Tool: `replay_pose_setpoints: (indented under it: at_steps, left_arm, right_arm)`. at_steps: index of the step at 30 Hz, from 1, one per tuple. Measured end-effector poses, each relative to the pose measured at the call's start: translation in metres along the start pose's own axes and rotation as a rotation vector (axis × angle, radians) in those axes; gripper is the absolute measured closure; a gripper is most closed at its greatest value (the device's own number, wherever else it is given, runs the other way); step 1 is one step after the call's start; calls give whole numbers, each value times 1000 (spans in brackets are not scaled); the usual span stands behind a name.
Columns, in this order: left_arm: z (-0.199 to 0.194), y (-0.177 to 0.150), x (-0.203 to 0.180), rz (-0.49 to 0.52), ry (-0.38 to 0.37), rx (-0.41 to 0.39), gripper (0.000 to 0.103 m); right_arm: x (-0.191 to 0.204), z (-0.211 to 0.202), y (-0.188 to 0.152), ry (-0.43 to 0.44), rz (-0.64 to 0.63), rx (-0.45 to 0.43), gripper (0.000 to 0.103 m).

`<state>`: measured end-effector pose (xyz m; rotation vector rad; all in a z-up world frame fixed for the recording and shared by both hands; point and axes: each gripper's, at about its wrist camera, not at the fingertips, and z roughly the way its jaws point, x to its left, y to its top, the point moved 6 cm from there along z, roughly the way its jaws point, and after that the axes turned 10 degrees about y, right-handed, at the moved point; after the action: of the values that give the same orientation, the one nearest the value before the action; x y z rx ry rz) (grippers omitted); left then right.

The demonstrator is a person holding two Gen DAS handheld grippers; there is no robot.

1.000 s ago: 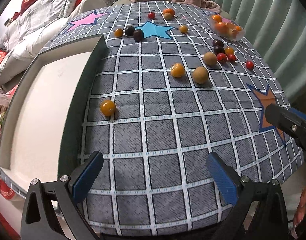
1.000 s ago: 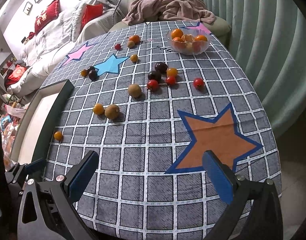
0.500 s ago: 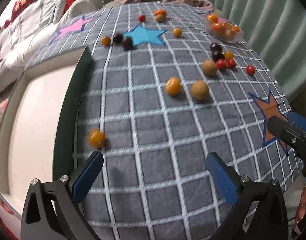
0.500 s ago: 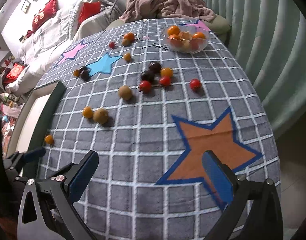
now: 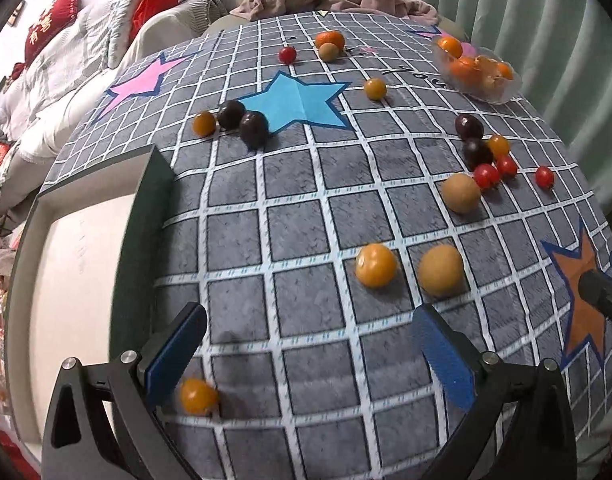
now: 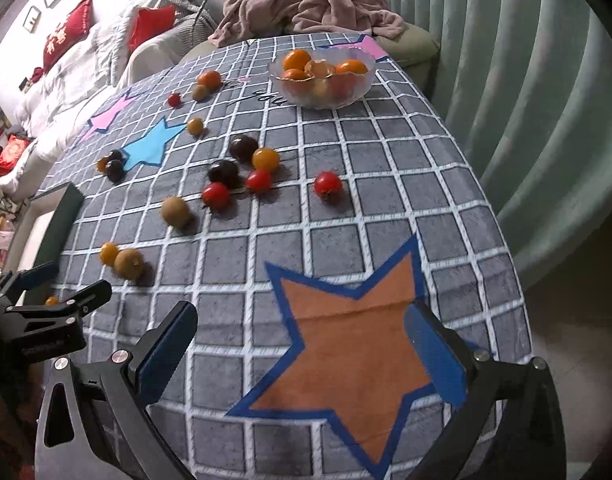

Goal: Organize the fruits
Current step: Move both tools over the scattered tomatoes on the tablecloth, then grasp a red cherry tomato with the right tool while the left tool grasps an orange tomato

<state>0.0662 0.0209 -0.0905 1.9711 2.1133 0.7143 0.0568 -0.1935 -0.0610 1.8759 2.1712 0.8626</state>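
A living room with a white sofa, red cushions (image 6: 67, 36) and pale green pleated curtains (image 6: 526, 92) surrounds a table covered in a grey grid-patterned cloth (image 5: 301, 208) printed with pink, blue and orange stars. A clear glass bowl (image 6: 322, 80) at the far end already holds several orange fruits, so the sorting looks barely begun: most fruit lies loose on the cloth. Scattered there are dark purple plums (image 5: 253, 128), red cherry tomatoes (image 6: 328, 186), tan round fruits (image 5: 442, 276) and small orange tomatoes (image 5: 376, 266). A dark green rimmed tray with a white floor (image 5: 141, 216) sits at the left edge and appears empty as far as it shows.

The left gripper (image 5: 306, 360) hangs low over the cloth, jaws spread wide and holding nothing; one small orange fruit (image 5: 197, 396) lies just beside its left finger. The right gripper (image 6: 301, 354) hovers over the orange star (image 6: 354, 344), likewise gaping and empty.
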Motion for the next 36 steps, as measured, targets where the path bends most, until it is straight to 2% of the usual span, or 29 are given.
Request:
replay_pose_setpoints:
  at_steps: [10, 13, 16, 19, 21, 23, 24, 25, 26, 27, 28, 30, 33, 36]
  left_arm:
    - [13, 16, -17, 3, -32, -14, 0]
    - [15, 16, -17, -21, -58, -24, 0]
    - [13, 14, -18, -21, -55, -61, 0]
    - [13, 14, -18, -27, -50, -55, 0]
    - [12, 14, -19, -25, -42, -53, 0]
    - [10, 15, -22, -8, -27, -64, 1]
    - [8, 16, -24, 1, -28, -71, 8]
    - [6, 16, -27, 7, -40, -79, 14]
    - [2, 16, -29, 13, -54, -83, 26]
    - [0, 16, -32, 19, -65, -84, 40]
    - [-2, 16, -35, 23, -78, -85, 47]
    - [-7, 16, -41, 36, -85, -94, 80]
    - [-8, 14, -42, 26, -97, -95, 80]
    - [-12, 10, -38, -6, -144, -85, 80]
  right_arm:
    - [-25, 30, 27, -35, 34, 7, 0]
    - [-27, 38, 32, -44, 22, 7, 0]
    - [-26, 46, 37, -56, 3, -5, 0]
    - [-23, 52, 45, -62, -28, -21, 2]
    - [-18, 55, 51, -57, -52, -35, 11]
    - [-11, 57, 57, -62, -88, -48, 34]
    - [-9, 57, 59, -61, -96, -51, 40]
    - [-7, 57, 60, -56, -100, -55, 56]
    - [-6, 57, 60, -46, -98, -59, 71]
    - [-6, 56, 60, -25, -91, -61, 79]
    - [-6, 55, 58, -12, -85, -63, 81]
    - [-7, 49, 55, 11, -76, -73, 81]
    - [-9, 37, 48, 63, -54, -78, 81]
    - [-9, 27, 39, 98, -37, -74, 81]
